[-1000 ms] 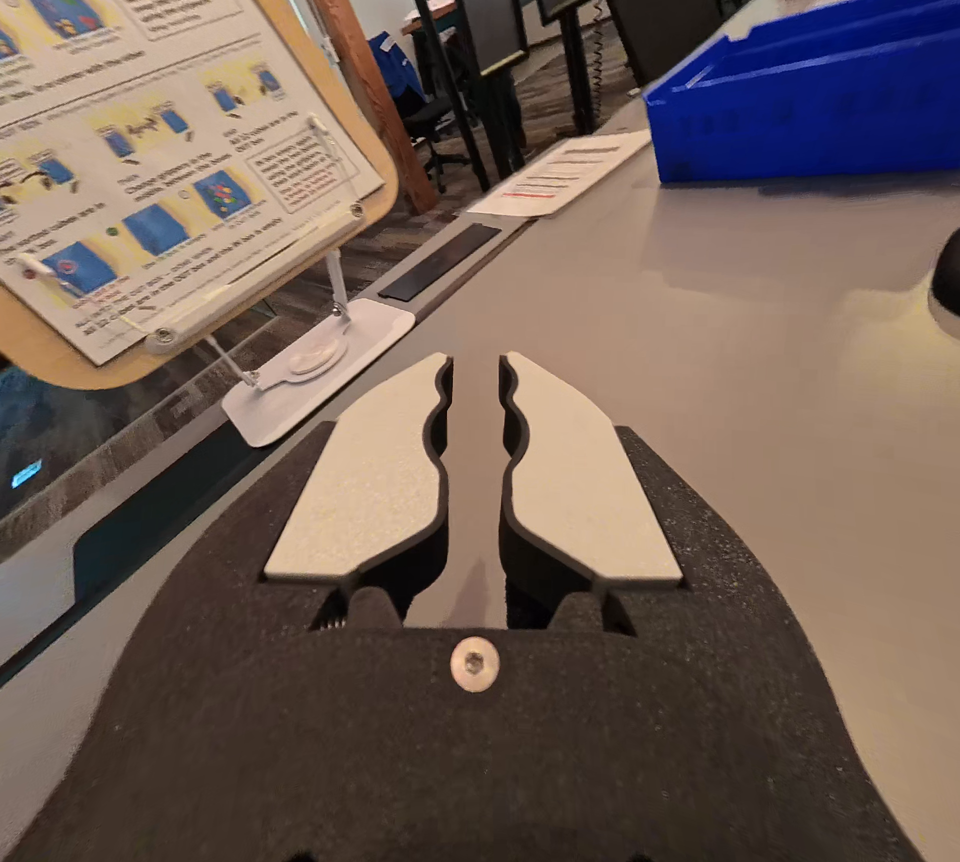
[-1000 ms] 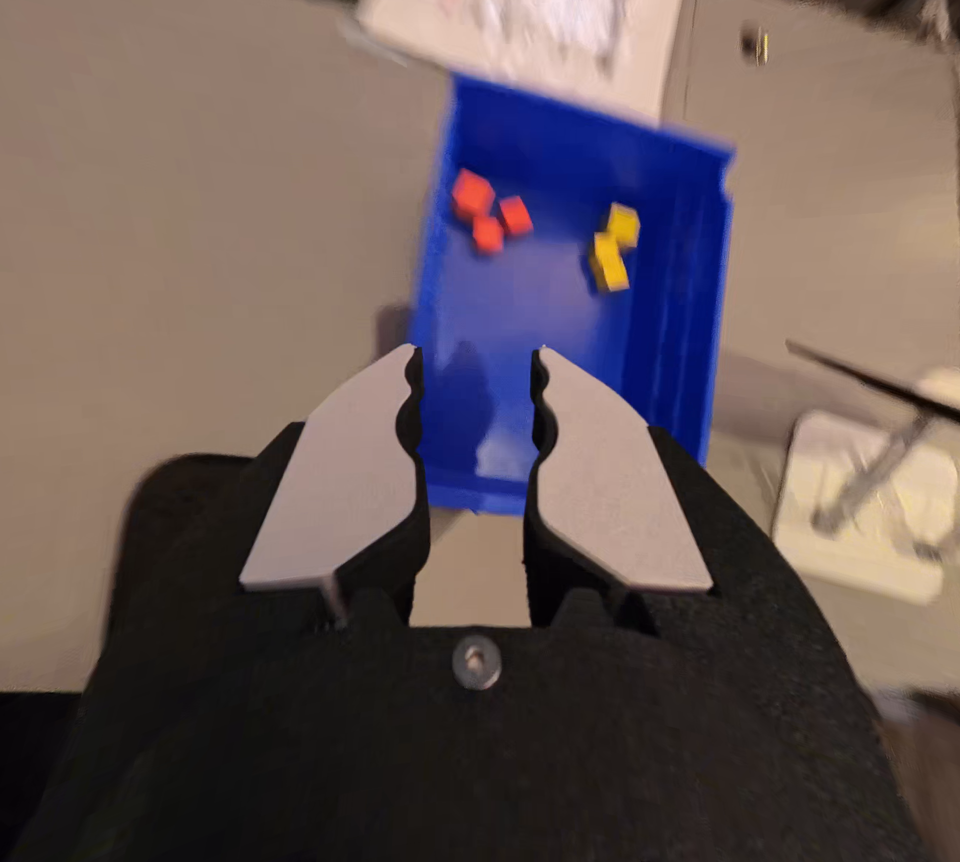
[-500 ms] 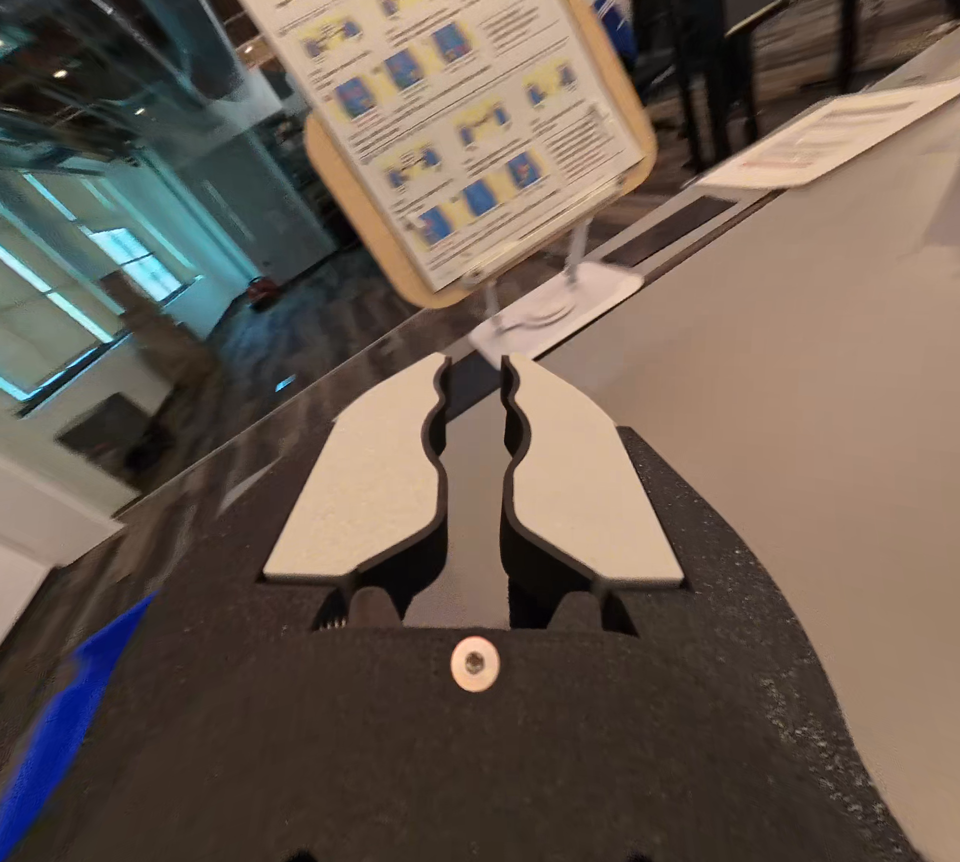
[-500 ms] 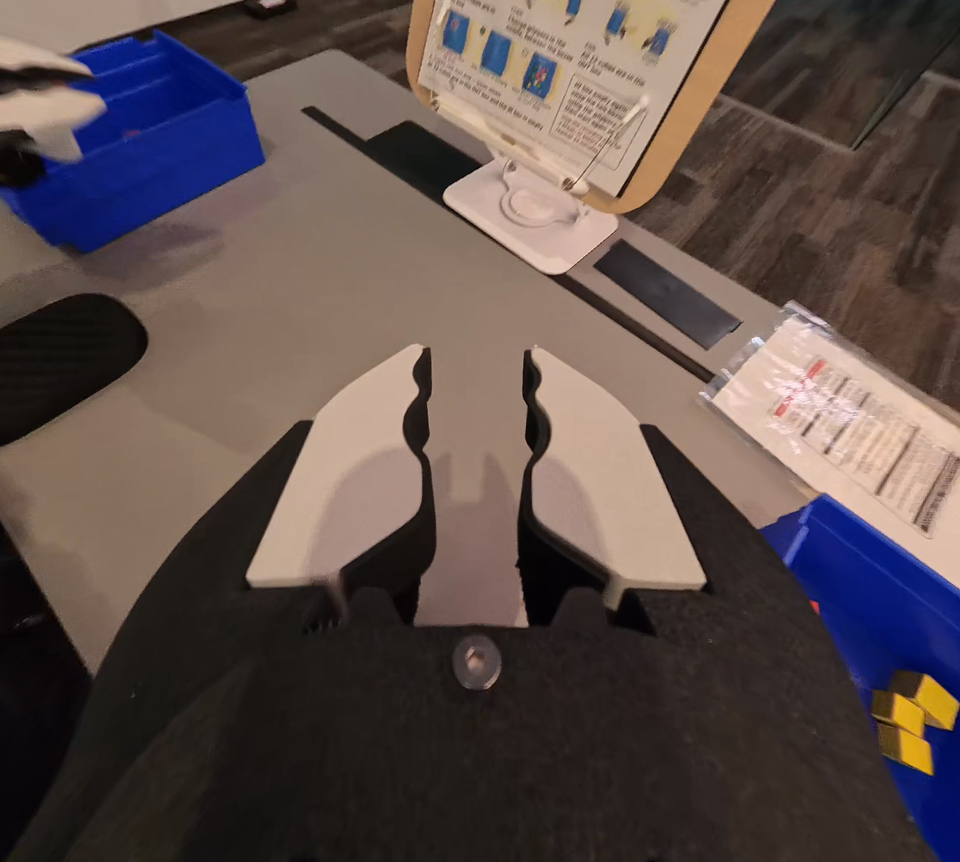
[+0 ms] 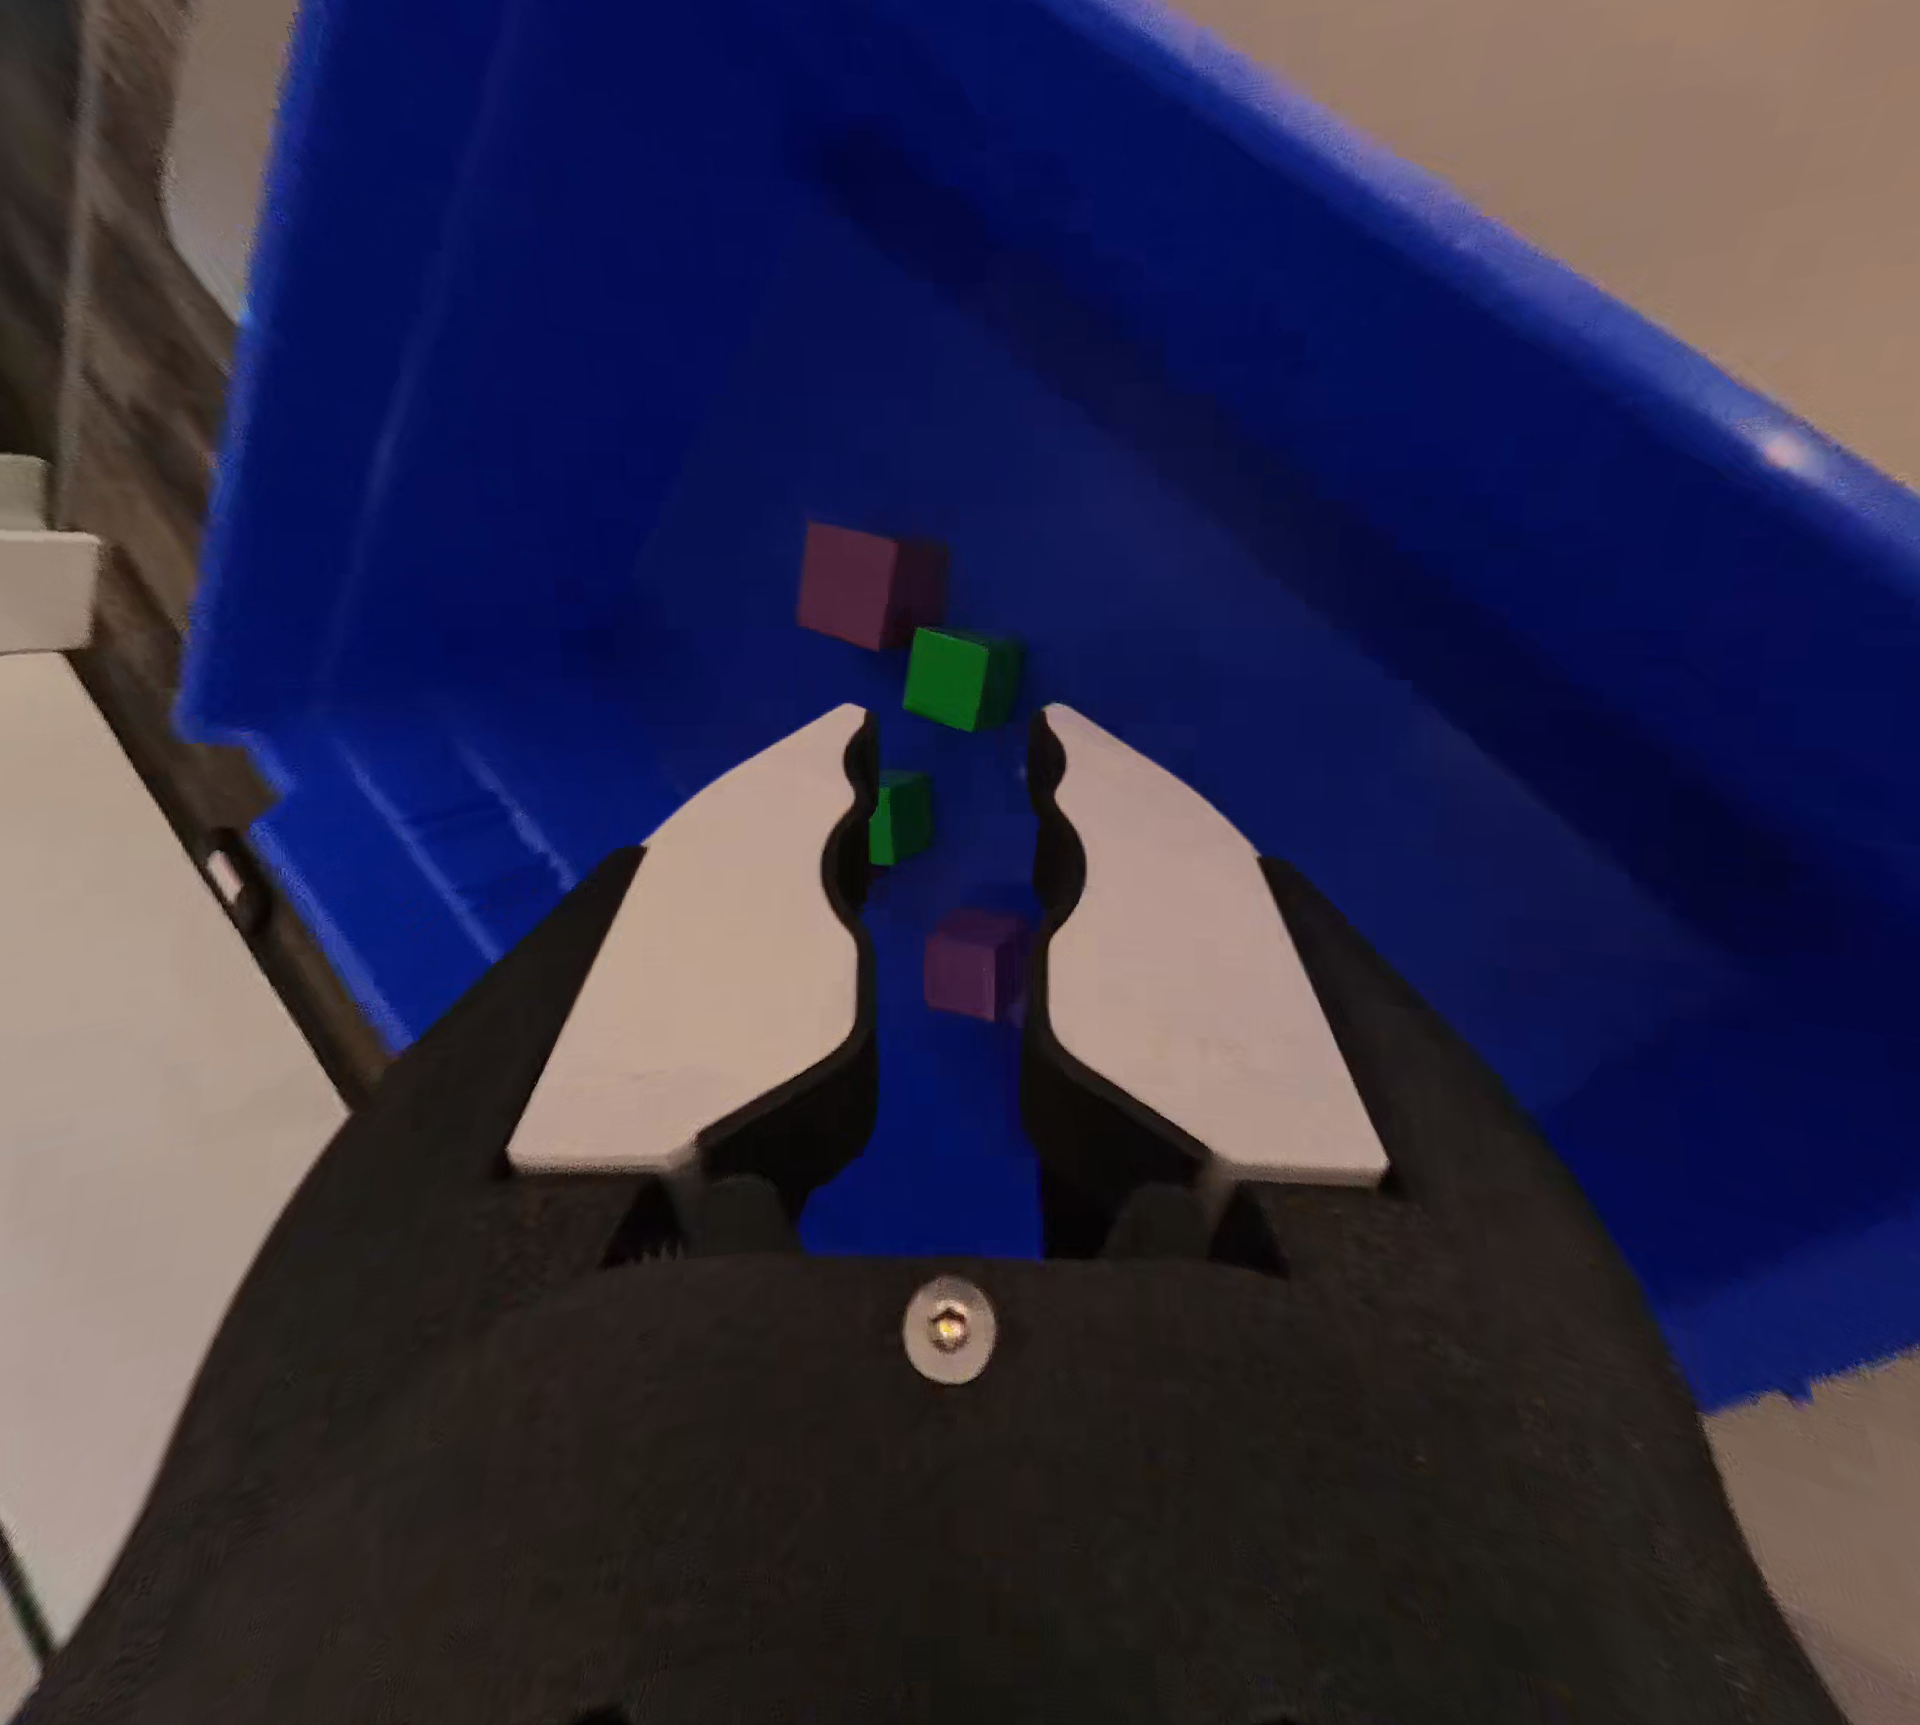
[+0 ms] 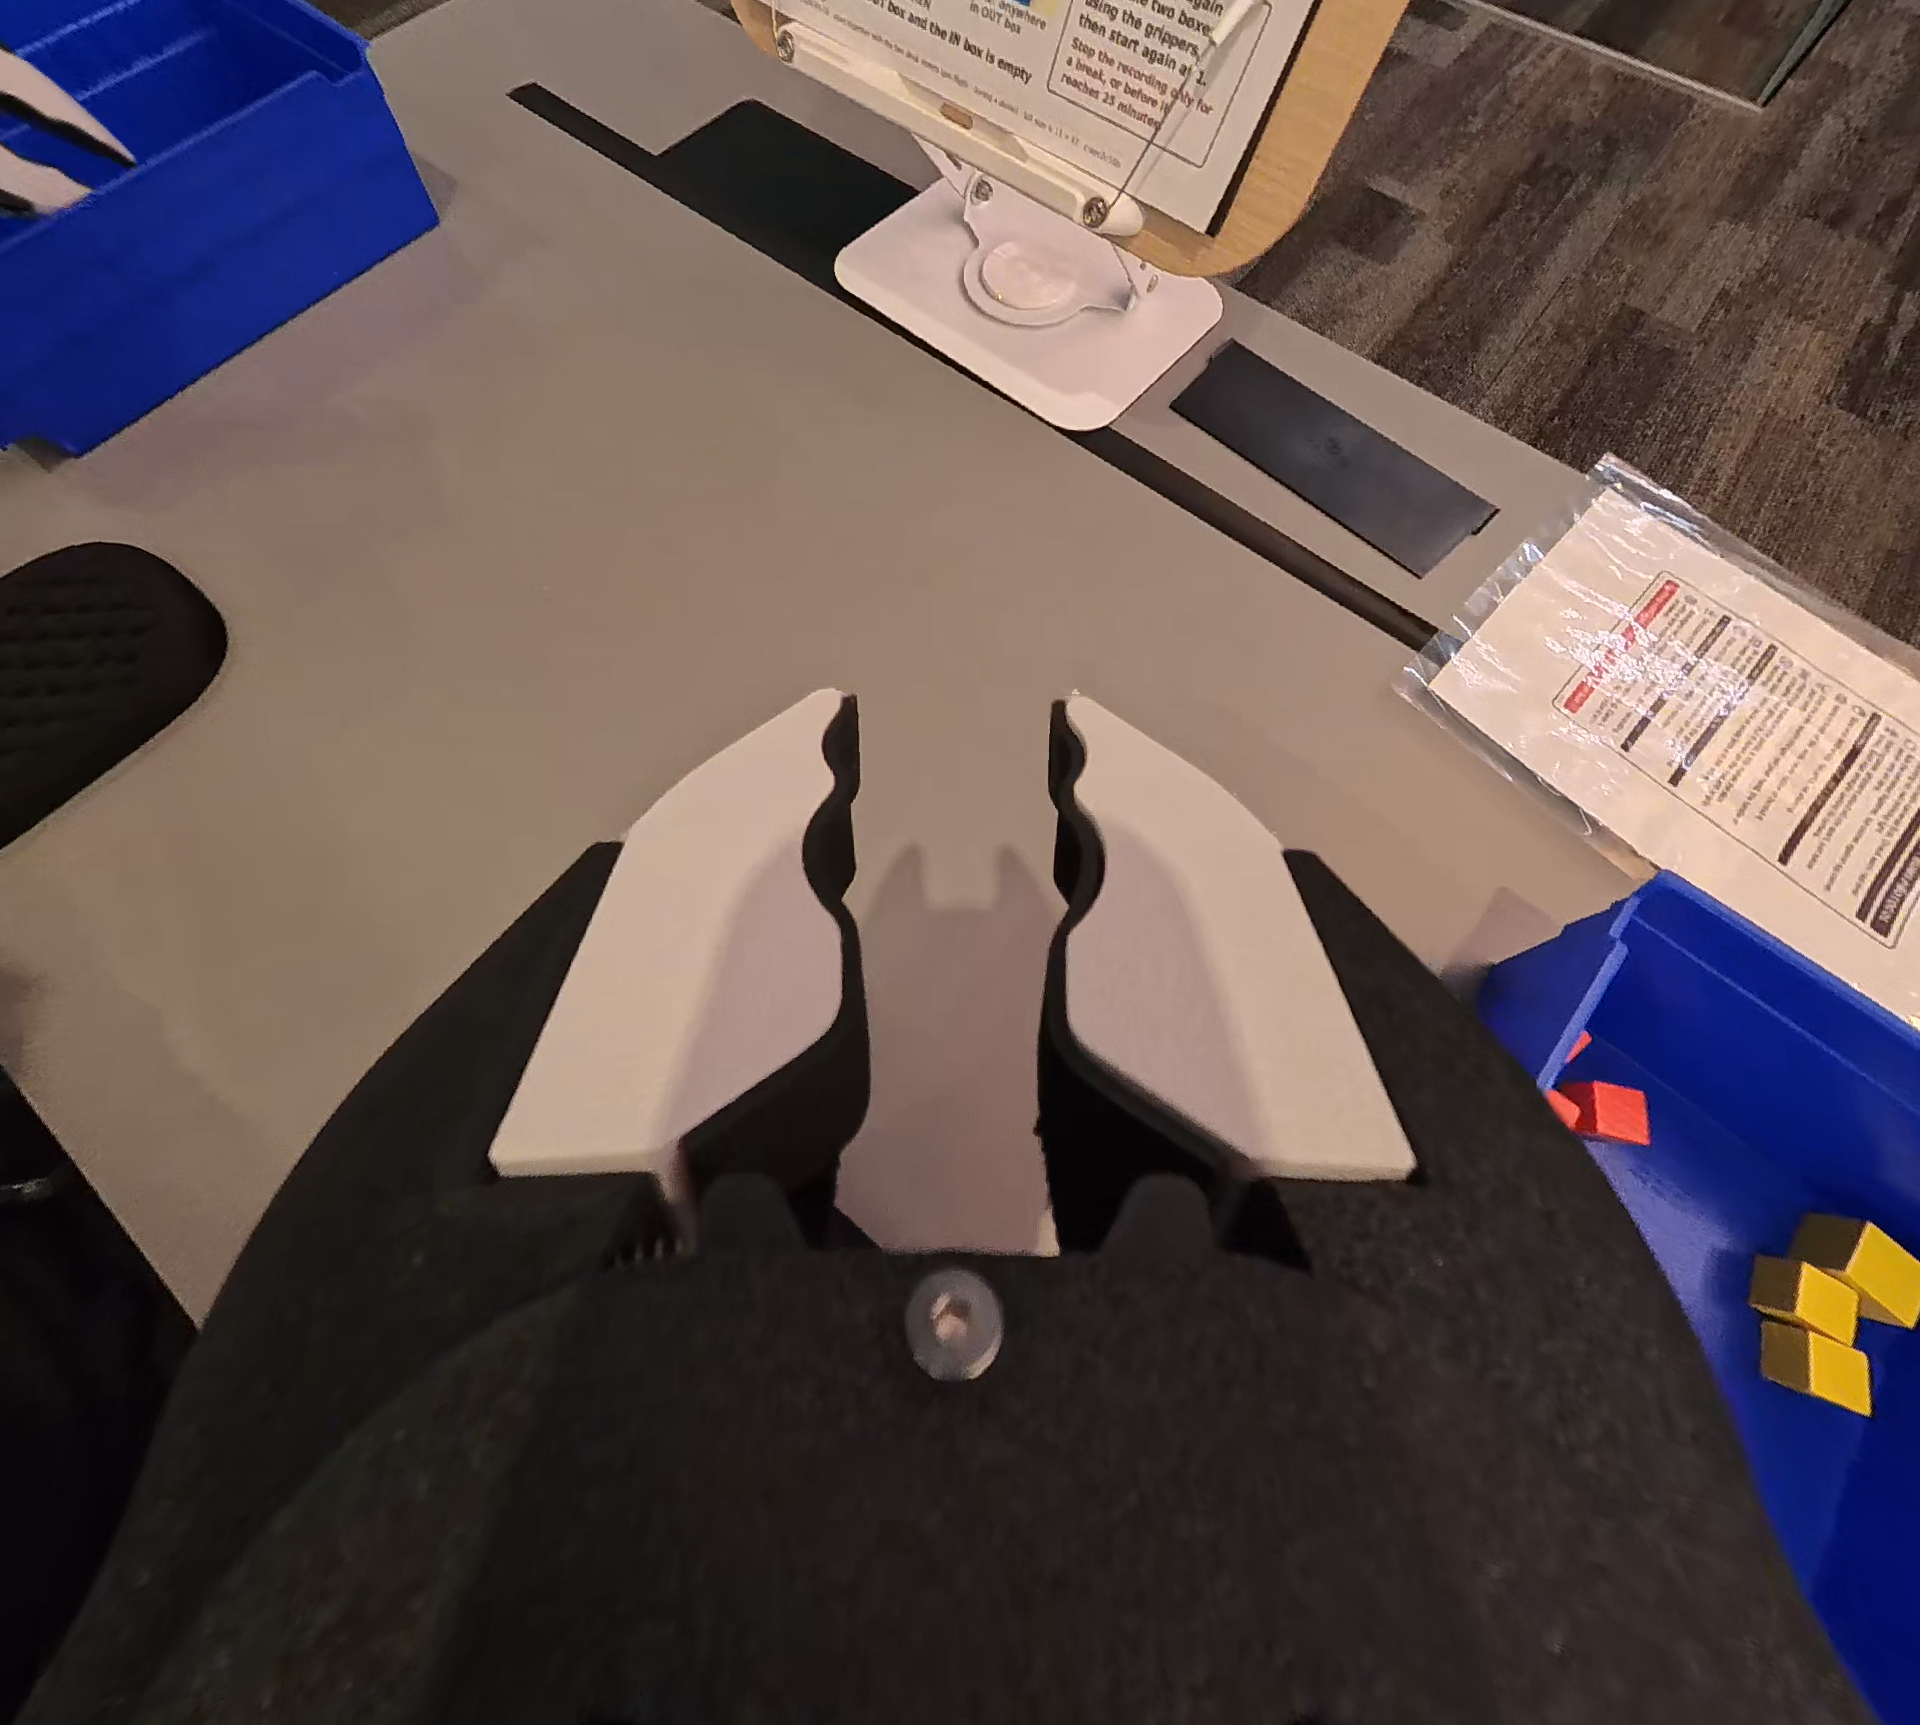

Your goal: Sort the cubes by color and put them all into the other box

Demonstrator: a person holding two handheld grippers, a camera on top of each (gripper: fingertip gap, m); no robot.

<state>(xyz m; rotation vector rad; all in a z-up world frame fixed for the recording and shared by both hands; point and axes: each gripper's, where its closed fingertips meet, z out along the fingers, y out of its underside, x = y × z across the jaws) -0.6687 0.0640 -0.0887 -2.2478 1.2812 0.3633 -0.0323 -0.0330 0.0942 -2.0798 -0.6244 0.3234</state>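
In the left wrist view my left gripper [image 5: 951, 719] is open and empty, pointing down into a blue box [image 5: 540, 345]. In the box lie two purple cubes [image 5: 868, 584] [image 5: 971, 961] and two green cubes [image 5: 961, 678] [image 5: 899, 815]; the lower green one is partly hidden by my left finger. In the right wrist view my right gripper [image 6: 956, 709] is open and empty above the grey table [image 6: 623, 532]. A second blue box [image 6: 1714, 1031] at the lower right holds a red cube [image 6: 1600, 1119] and yellow cubes [image 6: 1829, 1301]. The first box [image 6: 208, 221] stands at the far left, with the left gripper's fingers [image 6: 52, 137] over it.
An instruction board on a white stand [image 6: 1029, 293] rises at the table's far edge. A sheet in a plastic sleeve [image 6: 1714, 740] lies at the right by the second box. A black mesh object [image 6: 94, 667] sits at the left. The floor drops off beyond the table edge.
My left gripper has swung from facing the instruction board down over the left box, and its jaws have widened. My right gripper turned away from the right box toward the board, then shifted slightly.
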